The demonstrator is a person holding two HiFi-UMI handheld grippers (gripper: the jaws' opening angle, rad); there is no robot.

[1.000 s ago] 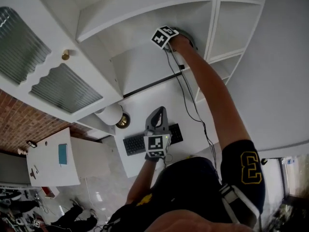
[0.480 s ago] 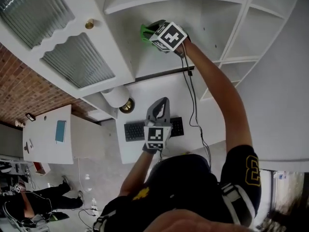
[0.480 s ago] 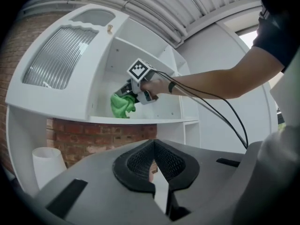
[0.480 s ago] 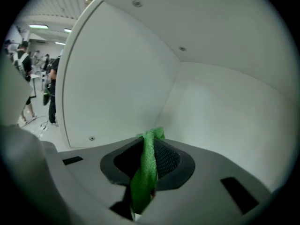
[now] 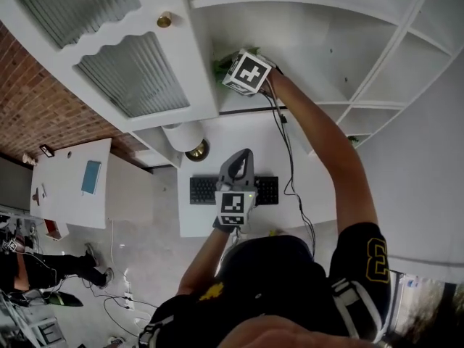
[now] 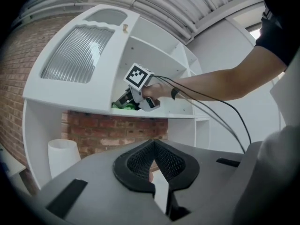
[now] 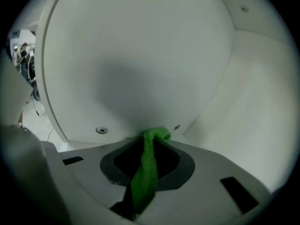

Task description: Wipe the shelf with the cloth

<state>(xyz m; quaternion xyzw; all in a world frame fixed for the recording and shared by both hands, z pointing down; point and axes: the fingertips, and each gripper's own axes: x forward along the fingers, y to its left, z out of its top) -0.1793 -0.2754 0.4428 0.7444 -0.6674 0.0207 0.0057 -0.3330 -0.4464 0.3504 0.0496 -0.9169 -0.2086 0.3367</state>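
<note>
A green cloth (image 7: 146,168) is pinched between the jaws of my right gripper (image 7: 154,138). Its bunched end presses into the corner where the white shelf (image 7: 243,107) meets the cabinet's side panel (image 7: 136,64). In the head view the right gripper (image 5: 223,65) reaches into the left end of the open shelf (image 5: 319,56), with a bit of green cloth (image 5: 217,64) showing beyond the marker cube. The left gripper view shows the cloth (image 6: 123,105) resting on the shelf board (image 6: 173,115). My left gripper (image 5: 243,154) hangs lower over the desk, jaws shut and holding nothing (image 6: 153,143).
An open cabinet door (image 5: 130,71) with ribbed glass and a brass knob (image 5: 164,19) stands just left of the right gripper. Below are a white lamp (image 5: 183,138), a keyboard (image 5: 206,190) on a white desk (image 5: 312,158), and cables (image 5: 290,158) trailing down the right arm.
The right gripper has swept left along the shelf with the cloth, from the shelf's right part to its left end by the door. The left gripper has barely shifted.
</note>
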